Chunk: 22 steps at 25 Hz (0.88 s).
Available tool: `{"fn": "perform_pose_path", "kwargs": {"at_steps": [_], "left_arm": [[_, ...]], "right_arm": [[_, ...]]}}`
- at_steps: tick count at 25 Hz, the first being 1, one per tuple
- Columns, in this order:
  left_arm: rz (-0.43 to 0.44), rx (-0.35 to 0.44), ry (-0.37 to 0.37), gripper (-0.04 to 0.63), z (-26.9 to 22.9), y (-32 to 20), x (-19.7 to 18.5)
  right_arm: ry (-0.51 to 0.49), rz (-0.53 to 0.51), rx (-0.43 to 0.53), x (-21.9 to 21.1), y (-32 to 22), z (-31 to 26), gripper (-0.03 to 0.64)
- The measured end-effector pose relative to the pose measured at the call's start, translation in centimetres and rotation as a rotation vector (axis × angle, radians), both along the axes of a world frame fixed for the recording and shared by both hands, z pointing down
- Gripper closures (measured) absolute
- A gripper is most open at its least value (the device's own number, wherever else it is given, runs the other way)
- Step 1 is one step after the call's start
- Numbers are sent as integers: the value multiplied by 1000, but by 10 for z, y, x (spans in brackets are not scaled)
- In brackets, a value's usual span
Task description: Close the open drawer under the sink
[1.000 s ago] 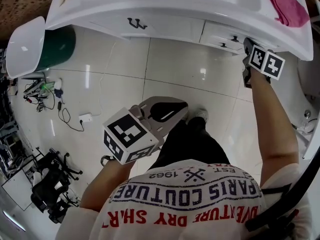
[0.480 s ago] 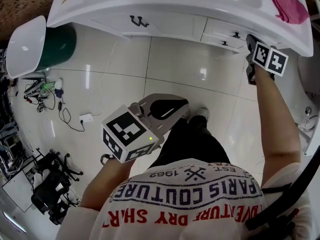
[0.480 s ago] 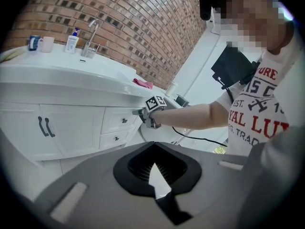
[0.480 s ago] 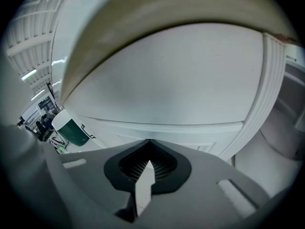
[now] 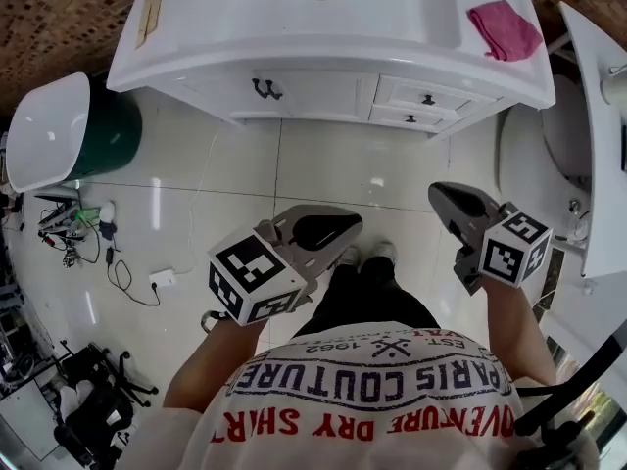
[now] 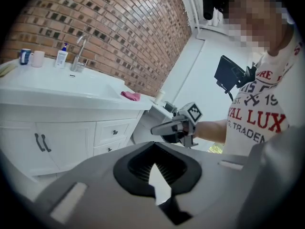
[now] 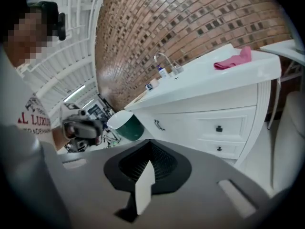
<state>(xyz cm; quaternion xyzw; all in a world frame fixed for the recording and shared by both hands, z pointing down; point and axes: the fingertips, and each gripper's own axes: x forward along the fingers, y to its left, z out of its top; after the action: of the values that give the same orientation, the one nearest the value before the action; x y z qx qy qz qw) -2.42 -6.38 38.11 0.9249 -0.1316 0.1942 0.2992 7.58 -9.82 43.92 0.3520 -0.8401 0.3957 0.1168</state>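
The white sink cabinet (image 5: 323, 62) stands at the top of the head view. Its two small drawers, upper (image 5: 427, 98) and lower (image 5: 409, 118), both sit flush with the front. They also show in the left gripper view as upper (image 6: 114, 131) and lower drawer (image 6: 107, 147), and in the right gripper view as upper (image 7: 219, 128) and lower drawer (image 7: 219, 148). My left gripper (image 5: 355, 221) (image 6: 153, 143) hangs shut and empty over the floor, well back from the cabinet. My right gripper (image 5: 436, 192) (image 7: 150, 140) is shut, holds nothing, and is apart from the drawers.
A pink cloth (image 5: 504, 29) lies on the counter's right end. Left of the cabinet stands a green bin with a white lid (image 5: 69, 125). A white fixture (image 5: 568, 135) crowds the right side. Cables (image 5: 108, 233) trail on the tiled floor at left.
The right gripper has come away from the drawer fronts, back toward the body. The person has stepped back from the cabinet. The left gripper has hardly moved.
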Motion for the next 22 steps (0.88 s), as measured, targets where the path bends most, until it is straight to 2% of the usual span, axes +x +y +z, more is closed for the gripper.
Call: {"fn": "perform_pose_path", "kwargs": {"at_steps": [3,6,8,10,14,22], "left_arm": [[56,43,27,614,-17,13,2],[95,81,41,614,-31,31,0],[112,89,50,614,-41,50,-1],[133,120,56,614,-51,65,0],[147,196,69,614,-74,92,5],[143,264,45,614,-97,182,40]], "right_arm": [[64,-81,54,-32,46,-32,609],[66,-97,83,-54,76,-62,609],[111,-96,94,-60,95,-71,609],[142,-86,125,-61,108,-81,609],[137,-89,195,-62,136,-105,609],[116,-118,309,-38,215,-139,609]]}}
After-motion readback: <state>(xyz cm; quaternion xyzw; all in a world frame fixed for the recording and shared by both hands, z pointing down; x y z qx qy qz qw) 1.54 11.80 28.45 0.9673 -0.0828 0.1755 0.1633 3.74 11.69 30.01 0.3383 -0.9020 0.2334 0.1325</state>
